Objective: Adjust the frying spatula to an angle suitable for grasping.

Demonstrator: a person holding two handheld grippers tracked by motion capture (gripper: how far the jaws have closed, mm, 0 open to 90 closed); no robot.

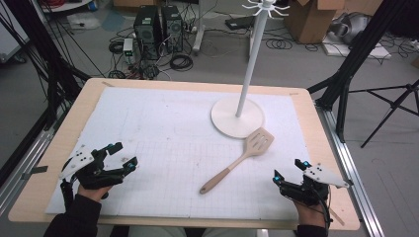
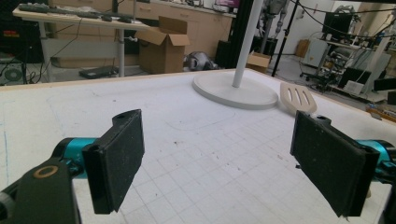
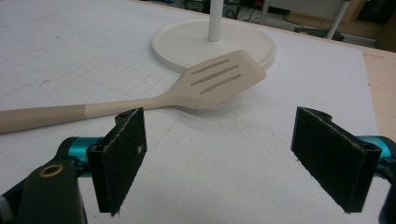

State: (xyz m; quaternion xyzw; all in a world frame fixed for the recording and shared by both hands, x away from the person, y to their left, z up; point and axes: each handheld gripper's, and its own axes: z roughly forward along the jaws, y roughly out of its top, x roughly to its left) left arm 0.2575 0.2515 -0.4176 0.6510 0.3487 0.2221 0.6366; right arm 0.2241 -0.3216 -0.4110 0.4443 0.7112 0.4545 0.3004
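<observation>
At the near left of the table point(image 1: 59, 143), the left gripper point(image 1: 123, 155) rests low over the white gridded mat point(image 1: 163, 133), held in the person's left hand point(image 1: 94, 190); its jaws stand wide apart with nothing between them. Right of the middle lies the slotted spatula point(image 1: 239, 159), flat on the mat, its handle running toward the near left and its blade pointing far right. The blade's far edge lies just beside the round base of the white stand point(image 1: 236, 117), whose pole rises from the base. At the near right, the right gripper point(image 1: 289, 170) sits in the right hand point(image 1: 309, 212), its jaws likewise spread wide and empty, aimed toward the spatula's blade and well apart from it.
</observation>
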